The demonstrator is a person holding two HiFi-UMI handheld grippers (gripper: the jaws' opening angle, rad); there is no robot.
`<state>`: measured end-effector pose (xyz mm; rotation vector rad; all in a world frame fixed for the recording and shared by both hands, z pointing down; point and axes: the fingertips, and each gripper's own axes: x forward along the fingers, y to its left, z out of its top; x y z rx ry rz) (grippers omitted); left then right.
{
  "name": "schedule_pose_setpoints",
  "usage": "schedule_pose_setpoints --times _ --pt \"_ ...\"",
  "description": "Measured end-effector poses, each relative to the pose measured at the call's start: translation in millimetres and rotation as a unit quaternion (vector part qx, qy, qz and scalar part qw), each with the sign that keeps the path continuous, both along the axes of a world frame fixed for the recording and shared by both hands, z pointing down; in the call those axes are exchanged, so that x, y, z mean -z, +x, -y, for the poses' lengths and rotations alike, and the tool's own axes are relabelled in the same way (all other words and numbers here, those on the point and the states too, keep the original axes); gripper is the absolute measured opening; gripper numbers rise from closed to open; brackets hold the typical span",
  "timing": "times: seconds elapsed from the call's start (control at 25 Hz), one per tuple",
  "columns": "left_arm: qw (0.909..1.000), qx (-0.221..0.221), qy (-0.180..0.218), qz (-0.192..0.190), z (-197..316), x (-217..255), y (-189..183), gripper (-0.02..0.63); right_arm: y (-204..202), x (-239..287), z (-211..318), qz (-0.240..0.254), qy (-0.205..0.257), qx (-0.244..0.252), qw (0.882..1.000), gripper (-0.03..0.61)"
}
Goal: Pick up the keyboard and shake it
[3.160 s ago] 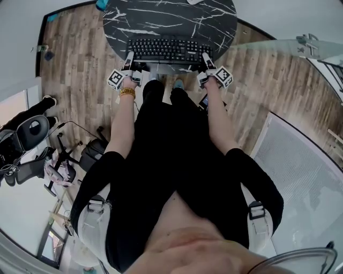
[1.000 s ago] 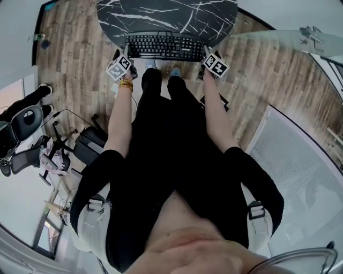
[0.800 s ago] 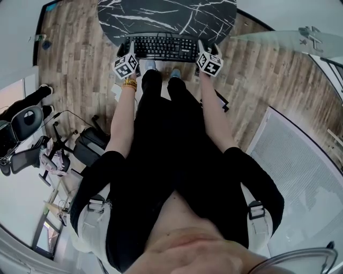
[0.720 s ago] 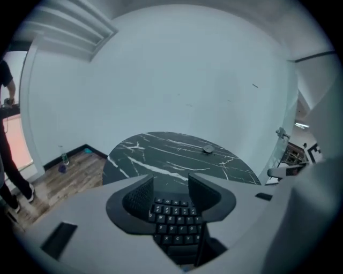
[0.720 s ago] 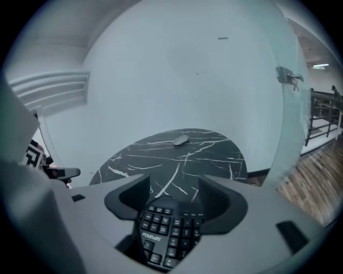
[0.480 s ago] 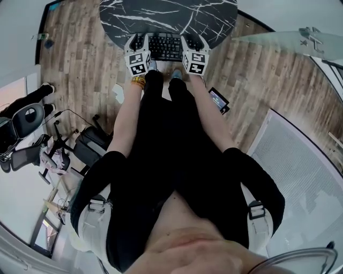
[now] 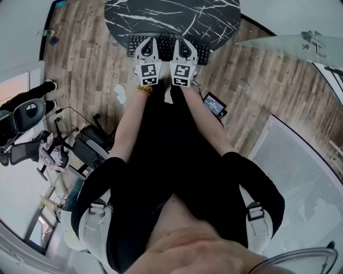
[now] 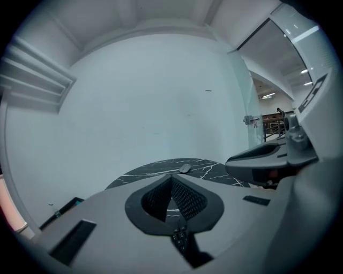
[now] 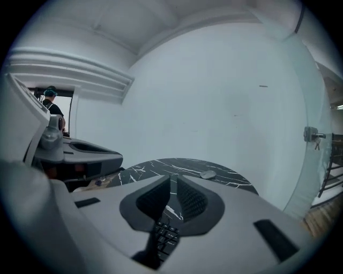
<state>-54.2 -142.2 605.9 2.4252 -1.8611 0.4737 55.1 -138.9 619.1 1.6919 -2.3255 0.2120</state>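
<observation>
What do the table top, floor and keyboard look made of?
Table top: black marble or a marble-look slab, with white veins and a slight sheen.
Floor: wood or wood-look planks, with visible grain and plank seams, matte.
Keyboard: probably black plastic, with matte keys.

- The keyboard (image 7: 165, 47) is black and wide, with rows of dark keys.
- It lies flat with its keys up on the near edge of the round black marble table (image 7: 171, 16), its long side running left to right.
- In the head view only its two ends and a strip of its middle show.
- Each gripper view shows a small patch of its keys low down.
</observation>
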Motion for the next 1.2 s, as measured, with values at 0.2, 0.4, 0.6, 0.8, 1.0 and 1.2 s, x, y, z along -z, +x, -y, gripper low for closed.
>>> schedule_pose_setpoints --times 0.2,0.4,0.6,0.8,1.0,1.2 --pt "0.9996 -0.007 0.012 -0.024 -10 10 -1 0.014 -14 11 -14 0.001 0.015 0.011 1.000 0.036" --pt "0.9989 -0.014 -0.001 -0.045 -30 4 -7 0.014 -24 15 -31 -0.014 0.005 0.005 1.000 0.026" --pt "0.9980 -0.031 -0.002 -0.054 -54 5 -11 0.014 -29 19 -51 -0.018 0.005 -0.009 1.000 0.026" --pt "0.9969 -0.050 0.002 -0.061 -78 9 -20 0.014 -48 21 -80 -0.019 0.001 -0.010 1.000 0.026" --pt "0.9961 -0.056 0.006 -0.068 -94 13 -31 0.014 -65 28 -97 -0.025 0.009 -0.003 1.000 0.026" --pt "0.9950 -0.064 0.008 -0.076 -115 14 -38 0.014 -72 28 -118 -0.029 0.006 -0.009 1.000 0.026"
